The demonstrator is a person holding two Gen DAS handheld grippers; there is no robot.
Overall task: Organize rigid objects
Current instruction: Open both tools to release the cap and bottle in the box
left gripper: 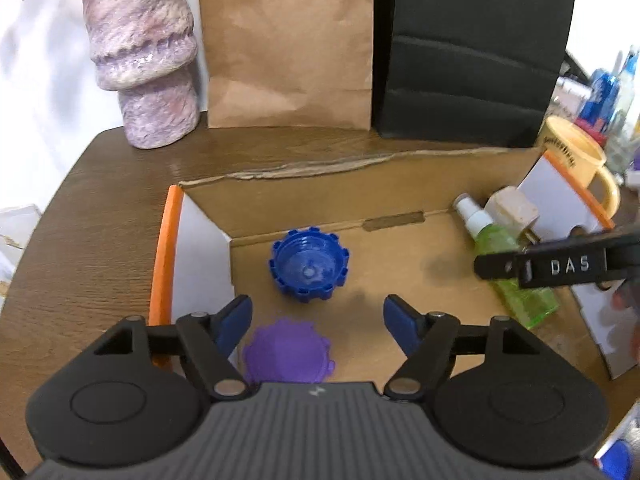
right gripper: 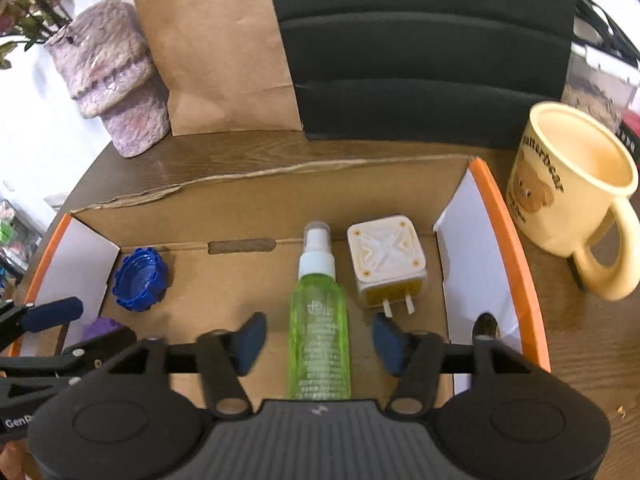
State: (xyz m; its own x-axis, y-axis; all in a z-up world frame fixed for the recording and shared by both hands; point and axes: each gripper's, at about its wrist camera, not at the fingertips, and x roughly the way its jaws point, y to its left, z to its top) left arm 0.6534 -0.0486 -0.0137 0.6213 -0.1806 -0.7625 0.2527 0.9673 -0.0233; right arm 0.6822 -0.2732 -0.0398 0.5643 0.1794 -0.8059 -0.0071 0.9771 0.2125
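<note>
1. The blue cap (left gripper: 309,265) was deep blue; the purple cap (left gripper: 289,350) was violet.
2. The spray bottle (right gripper: 319,332) was clear green with a white top.
3. The mug (right gripper: 568,196) was cream with a brown bear print.
4. The vase (left gripper: 142,52) was mottled lilac and pink.
5. The tabletop (left gripper: 100,216) was dark woodgrain.

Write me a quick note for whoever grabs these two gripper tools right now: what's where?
Left gripper: open, empty, over the purple cap.
Right gripper: open, astride the green spray bottle, not pressing it.
In the cardboard box: blue cap and purple cap at its left end; spray bottle and white plug adapter at its right.
Outside: cream mug, on the table.
Done: four items boxed. Left: possibly the mug.
</note>
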